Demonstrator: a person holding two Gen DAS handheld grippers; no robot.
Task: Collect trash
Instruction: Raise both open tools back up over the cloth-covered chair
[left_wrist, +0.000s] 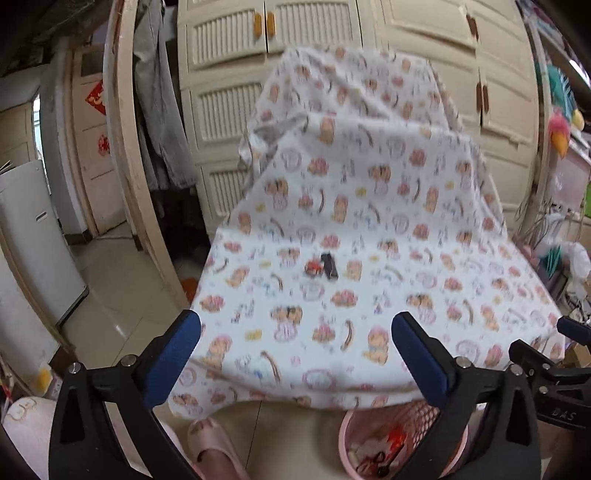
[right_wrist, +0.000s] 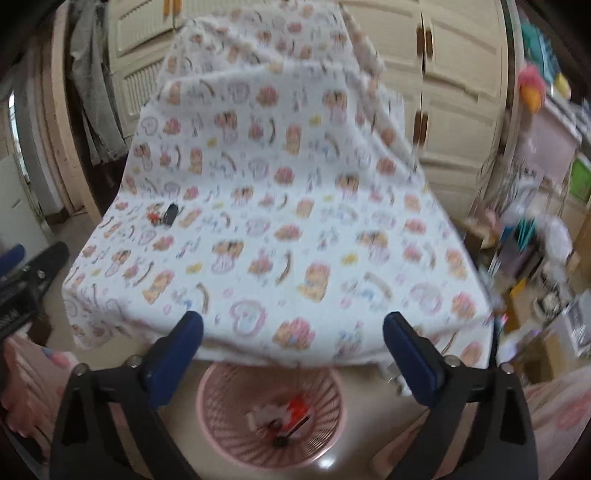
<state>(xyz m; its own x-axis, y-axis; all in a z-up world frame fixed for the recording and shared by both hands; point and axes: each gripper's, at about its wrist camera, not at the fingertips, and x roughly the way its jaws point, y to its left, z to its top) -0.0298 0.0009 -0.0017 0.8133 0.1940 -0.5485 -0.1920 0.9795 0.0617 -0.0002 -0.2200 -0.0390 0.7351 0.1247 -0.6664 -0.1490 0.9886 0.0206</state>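
Both grippers hang above a counter draped in a white cloth (left_wrist: 369, 206) printed with cartoon bears. The left gripper (left_wrist: 295, 328) has its jaws spread wide with nothing between them; its blue fingertips (left_wrist: 184, 332) frame the near edge of the cloth. The right gripper (right_wrist: 293, 328) likewise stands fully open and empty. No earlier picture shows how the jaws got there. Two small pieces of trash lie side by side on the cloth: a red scrap (left_wrist: 314, 268) and a black item (left_wrist: 330, 266), touching or nearly so, toward the counter's left side. On the tiled floor in front of the counter stands a pink mesh basket (right_wrist: 221, 402), partly tucked under the cloth's hanging edge, with red, white and dark scraps already inside. A pink slipper (left_wrist: 212, 446) rests on the floor left of the basket. Cream cupboard doors (left_wrist: 229, 44) fill the background.
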